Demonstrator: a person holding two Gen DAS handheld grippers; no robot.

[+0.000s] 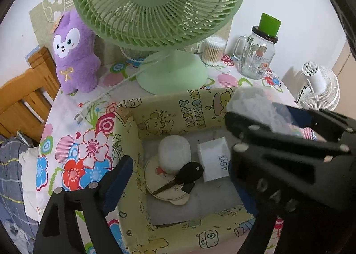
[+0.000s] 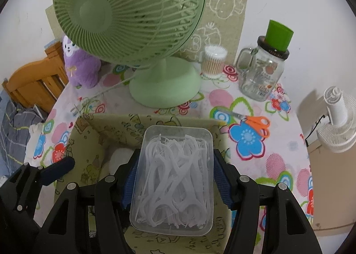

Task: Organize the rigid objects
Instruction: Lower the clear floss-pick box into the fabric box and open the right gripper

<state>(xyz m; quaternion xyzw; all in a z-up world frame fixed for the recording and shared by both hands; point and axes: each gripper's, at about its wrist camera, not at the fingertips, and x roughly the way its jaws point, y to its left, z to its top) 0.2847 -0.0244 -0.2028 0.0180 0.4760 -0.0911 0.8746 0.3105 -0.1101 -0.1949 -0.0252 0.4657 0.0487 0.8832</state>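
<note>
The task looks partly done, judging by what already lies in the yellow cartoon-printed storage box (image 1: 160, 118): a black car key (image 1: 189, 172) rests across a round white disc (image 1: 164, 185), with a white domed thing (image 1: 174, 153) behind it and a white carton marked 45W (image 1: 214, 158) to its right. The left gripper (image 1: 178, 162) hangs over that box with its jaws spread wide and nothing between them, the key lying free on the pile below. The right gripper (image 2: 175, 178) is clenched on a clear plastic tub of white floss picks (image 2: 175, 178), both blue pads (image 2: 221, 178) pressed to the tub's long sides, and the tub is carried above the box's right half — not yet set down, as far as I can judge. Still out on the flowered tablecloth (image 2: 278, 165) are the orange-handled scissors (image 2: 255, 121), a glass mug jar (image 2: 260, 73) with a green cup (image 2: 279, 35) on top, and a cotton-swab tub (image 2: 213, 62); whether all of these belong in the box I cannot tell. In the left wrist view the right gripper's black body blocks the box's right side — the free floor there is hidden. The tub itself covers most of the box in the right wrist view, and what the white domed thing is stays unclear.
</note>
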